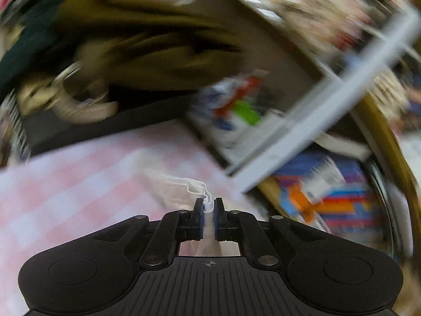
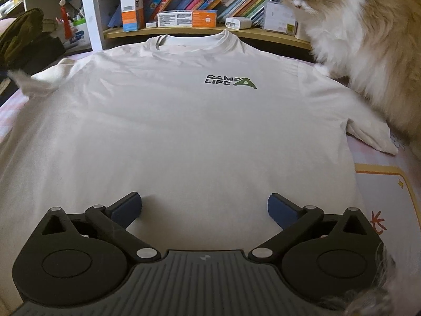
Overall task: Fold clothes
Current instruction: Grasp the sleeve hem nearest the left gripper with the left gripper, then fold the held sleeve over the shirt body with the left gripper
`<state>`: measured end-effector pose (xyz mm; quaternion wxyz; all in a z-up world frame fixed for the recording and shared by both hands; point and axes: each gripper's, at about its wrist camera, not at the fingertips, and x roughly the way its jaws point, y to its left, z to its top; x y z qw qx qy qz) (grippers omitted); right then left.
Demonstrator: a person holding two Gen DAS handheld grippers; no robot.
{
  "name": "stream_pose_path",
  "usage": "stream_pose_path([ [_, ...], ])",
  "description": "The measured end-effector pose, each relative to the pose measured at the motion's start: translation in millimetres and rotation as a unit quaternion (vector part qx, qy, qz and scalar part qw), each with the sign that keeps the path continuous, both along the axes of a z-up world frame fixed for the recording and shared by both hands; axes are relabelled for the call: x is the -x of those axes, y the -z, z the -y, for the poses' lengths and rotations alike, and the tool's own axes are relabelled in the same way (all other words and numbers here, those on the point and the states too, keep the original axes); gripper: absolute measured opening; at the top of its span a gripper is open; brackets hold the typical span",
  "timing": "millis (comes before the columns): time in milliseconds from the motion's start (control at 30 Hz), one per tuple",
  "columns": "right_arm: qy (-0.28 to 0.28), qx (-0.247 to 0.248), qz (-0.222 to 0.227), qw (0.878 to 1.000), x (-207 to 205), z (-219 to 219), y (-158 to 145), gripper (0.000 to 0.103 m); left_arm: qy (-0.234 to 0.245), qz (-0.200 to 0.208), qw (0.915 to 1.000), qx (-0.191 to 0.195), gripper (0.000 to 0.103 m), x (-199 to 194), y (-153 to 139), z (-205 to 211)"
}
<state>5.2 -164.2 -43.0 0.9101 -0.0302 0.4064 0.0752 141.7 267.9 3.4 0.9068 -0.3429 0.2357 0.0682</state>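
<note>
Two grippers mid-fold: left gripper (image 1: pixel 209 212) pinched tight on white fabric edge (image 1: pixel 196 184) of cream cotton "CAMP LIFE" T-shirt (image 2: pixel 184 121) spread flat on pink checked sheet (image 1: pixel 65 173), right gripper (image 2: pixel 204 208) wide open, hovering w/ nothing held above hem, fluffy ginger-white cat (image 2: pixel 363 39) touching right sleeve — next prob. carrying pinched edge across, w/o snagging cat.

Your pink checked bed (image 2: pixel 379 155) carries the white T-shirt (image 2: pixel 184 131) spread flat, with a fluffy cat (image 2: pixel 368 47) on its right sleeve
</note>
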Motion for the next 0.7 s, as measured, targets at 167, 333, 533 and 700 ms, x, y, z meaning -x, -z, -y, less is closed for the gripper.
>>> stream_pose_path([
  [167, -0.012, -0.001, 0.005, 1.000, -0.4, 0.0, 0.7, 0.103, 0.151, 0.008, 0.9759, -0.157, 0.005, -23.0, -41.7, 83.8],
  [333, -0.022, -0.002, 0.008, 1.000, 0.1, -0.1, 1.3, 0.103, 0.363, -0.063, 0.8677, -0.334, 0.016, -31.5, -29.7, 199.5],
  [533, -0.039, -0.003, 0.008, 0.999, 1.8, 2.3, 1.4, 0.103, 0.338, -0.135, 0.8865, -0.286, 0.030, -24.9, 14.9, 200.1],
  [700, -0.046, -0.004, 0.013, 0.999, 2.8, 3.5, 2.2, 0.103, 0.267, -0.111, 0.9315, -0.221, 0.050, -16.2, 10.7, 165.5],
])
